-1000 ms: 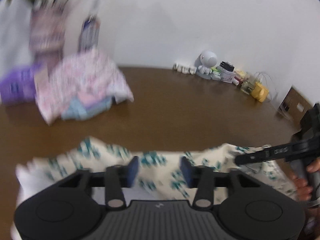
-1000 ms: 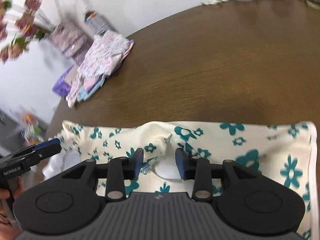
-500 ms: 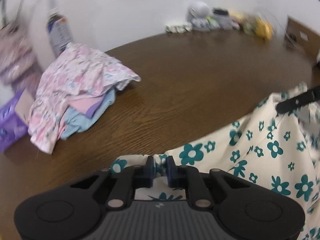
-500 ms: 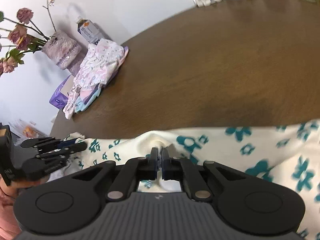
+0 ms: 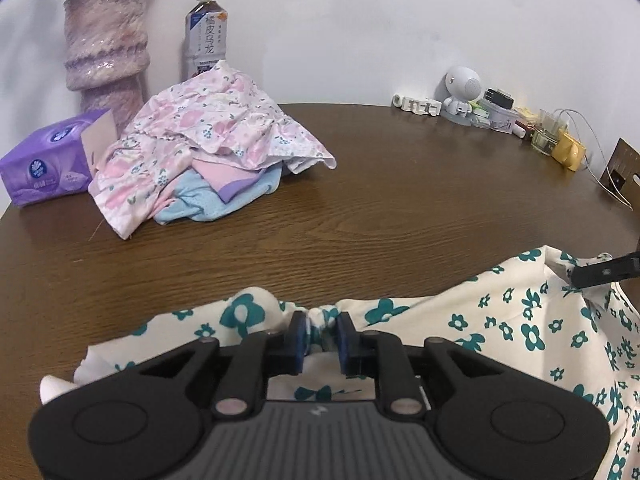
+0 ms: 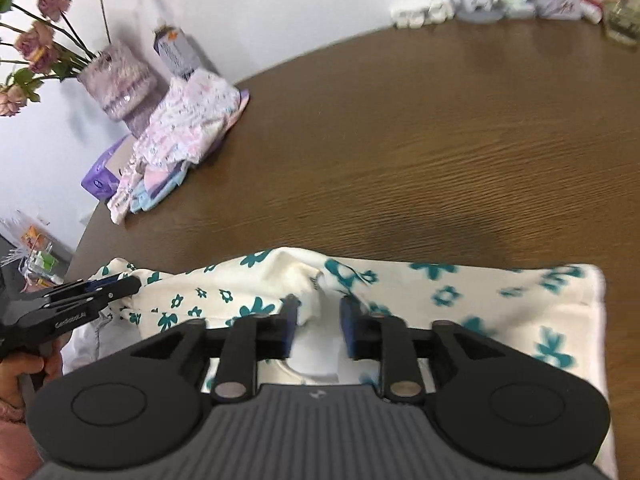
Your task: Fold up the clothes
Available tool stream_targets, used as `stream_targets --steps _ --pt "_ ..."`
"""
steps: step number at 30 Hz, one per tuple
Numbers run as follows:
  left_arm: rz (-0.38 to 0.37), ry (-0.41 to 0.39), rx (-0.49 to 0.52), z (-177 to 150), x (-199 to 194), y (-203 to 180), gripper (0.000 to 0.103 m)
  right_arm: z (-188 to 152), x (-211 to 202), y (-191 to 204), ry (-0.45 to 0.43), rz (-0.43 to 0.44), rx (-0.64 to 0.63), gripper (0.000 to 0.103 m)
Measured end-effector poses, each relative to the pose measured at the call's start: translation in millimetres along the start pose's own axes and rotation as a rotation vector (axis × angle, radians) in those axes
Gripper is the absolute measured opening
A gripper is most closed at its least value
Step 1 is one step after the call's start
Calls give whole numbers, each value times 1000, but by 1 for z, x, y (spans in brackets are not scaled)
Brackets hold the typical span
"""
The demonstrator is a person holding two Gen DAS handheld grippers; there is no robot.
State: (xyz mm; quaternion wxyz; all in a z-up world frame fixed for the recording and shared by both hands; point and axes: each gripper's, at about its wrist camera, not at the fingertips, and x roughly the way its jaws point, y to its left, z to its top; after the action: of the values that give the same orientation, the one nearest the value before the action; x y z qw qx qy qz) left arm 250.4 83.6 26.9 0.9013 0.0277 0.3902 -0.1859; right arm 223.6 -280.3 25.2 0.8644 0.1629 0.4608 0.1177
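Cream cotton printed with teal flowers, the garment (image 5: pixel 500 332) lies spread along the near edge of the brown wood-grain table (image 5: pixel 380 200), rumpled and only partly flattened. It looks thin, light and limp, so it should drape and slide easily, and is best taken at hems or corners, pinching a gathered fold.

Between the blue pads of the left gripper (image 5: pixel 320 338) sits a bunched knot of the cloth's edge; the jaws are opening, yet the pads appear to press the fabric on both sides, so it reads as grasping the garment. At the right gripper (image 6: pixel 318 326) a raised ridge of fabric near what seems a neckline stands between the pads; those jaws are opening too, with a visible gap on one side, so the cloth looks released.

Farther back, a loose heap of other clothes (image 5: pixel 200 148), pink floral over pale blue and lilac, rests against a purple tissue box (image 5: pixel 44 164). Behind stand a ribbed lilac vase (image 5: pixel 106 44) and a plastic drink bottle (image 5: pixel 206 32). Small white and yellow desk trinkets (image 5: pixel 492 108) line the far rim by the white wall.
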Motion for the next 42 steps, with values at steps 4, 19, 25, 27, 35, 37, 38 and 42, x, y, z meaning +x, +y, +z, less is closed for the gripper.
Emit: stream_targets --steps 4,19,25,27,35,37,38,42 --pt "2 -11 -1 -3 -1 -2 19 -17 -27 10 -63 -112 -161 27" --pt "11 -13 23 -4 -1 -7 24 5 -6 16 -95 -362 -506 6" --pt "17 -20 23 -5 -1 -8 25 25 10 9 -41 -382 -479 22" --pt "8 -32 20 -5 -5 -6 26 25 -4 8 -98 -348 -408 38" --pt "-25 -56 124 10 -5 -10 48 8 -9 28 -24 -35 -239 37" --pt "-24 -32 165 10 3 -13 48 6 12 23 25 -41 -161 36" --pt "-16 -22 178 9 7 -14 48 5 19 20 29 -42 -127 36" --pt "-22 -11 183 5 17 -12 18 3 29 11 -17 -40 -59 23"
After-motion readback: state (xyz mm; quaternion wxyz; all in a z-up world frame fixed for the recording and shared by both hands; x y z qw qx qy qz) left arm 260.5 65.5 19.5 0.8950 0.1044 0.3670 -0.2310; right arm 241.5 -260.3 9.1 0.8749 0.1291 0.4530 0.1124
